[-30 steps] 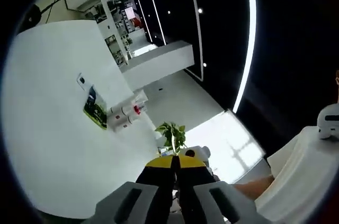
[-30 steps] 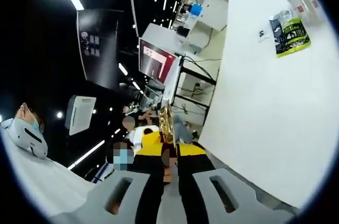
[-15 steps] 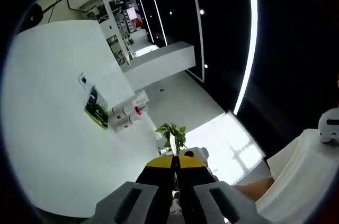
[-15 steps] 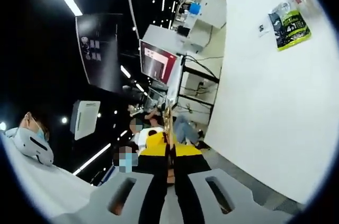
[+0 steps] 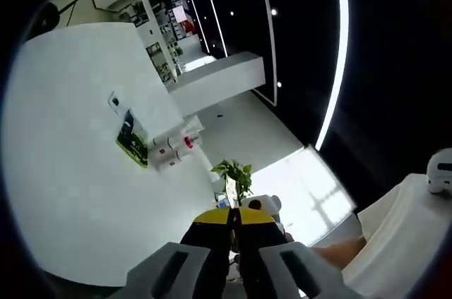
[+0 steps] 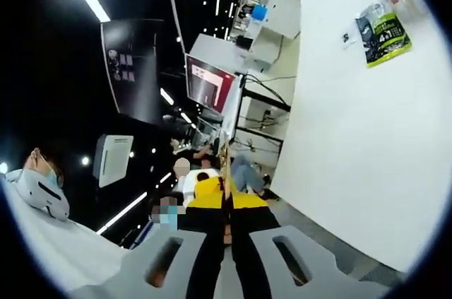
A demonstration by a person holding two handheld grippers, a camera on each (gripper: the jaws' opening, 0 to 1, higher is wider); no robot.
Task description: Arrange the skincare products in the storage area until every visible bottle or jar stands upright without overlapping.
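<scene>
Both claws, left (image 5: 234,215) and right (image 6: 227,203), are pinched closed, empty, far from the bottles (image 5: 173,149) at 11 o'clock on the worktop (image 5: 63,143); a blind approach risks toppling them.

Looking like a showroom or exhibition hall: black ceiling glowing with light strips (image 5: 330,80), white display counter (image 5: 63,143), wall screen (image 6: 208,87), stocked shelving (image 5: 159,27) far off, potted plant (image 5: 233,175) nearby.
</scene>
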